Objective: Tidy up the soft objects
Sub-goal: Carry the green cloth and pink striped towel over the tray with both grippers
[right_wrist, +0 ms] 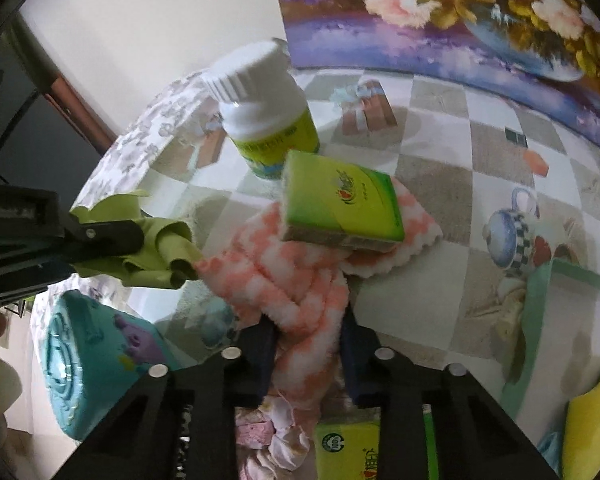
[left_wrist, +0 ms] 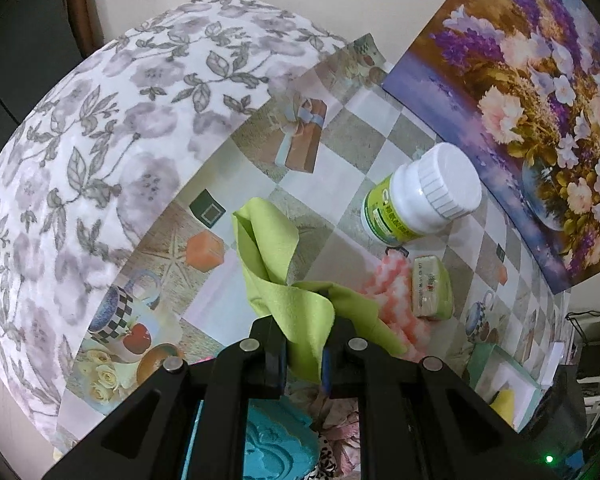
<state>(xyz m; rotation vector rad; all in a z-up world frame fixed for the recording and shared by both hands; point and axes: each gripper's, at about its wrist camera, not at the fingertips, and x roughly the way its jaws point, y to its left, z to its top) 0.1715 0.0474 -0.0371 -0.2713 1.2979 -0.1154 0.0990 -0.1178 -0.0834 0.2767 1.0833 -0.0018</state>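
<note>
The left gripper (left_wrist: pixel 303 354) is closed on a fold of the green cloth (left_wrist: pixel 278 264), which rises from between its fingers toward 12 o'clock in the left wrist view. The right gripper (right_wrist: pixel 308 356) has its fingers pressed on the pink-and-white fluffy towel (right_wrist: pixel 296 284); this towel spreads toward 1 o'clock over the patterned tablecloth (right_wrist: pixel 480 168). On the far end of the towel lies a green tissue pack (right_wrist: pixel 342 204), tilted; it has a small red and green logo, but the writing on it is too blurred to read. Behind it, at 11 o'clock, stands a white bottle (right_wrist: pixel 260 112) with a ribbed cap and a green label; the characters on the label cannot be made out in either view. A second green pack (right_wrist: pixel 348 452) at the bottom edge shows some large characters, cut off by the frame and partly hidden by the gripper body. In the right wrist view the left gripper (right_wrist: pixel 140 236) comes in at 9 o'clock with the green cloth (right_wrist: pixel 160 256) bunched at its tip, touching the towel. A teal embossed object (right_wrist: pixel 96 364) at 8 o'clock is partly cut off. A flower painting (left_wrist: pixel 532 92) leans at 2 o'clock in the left view.
</note>
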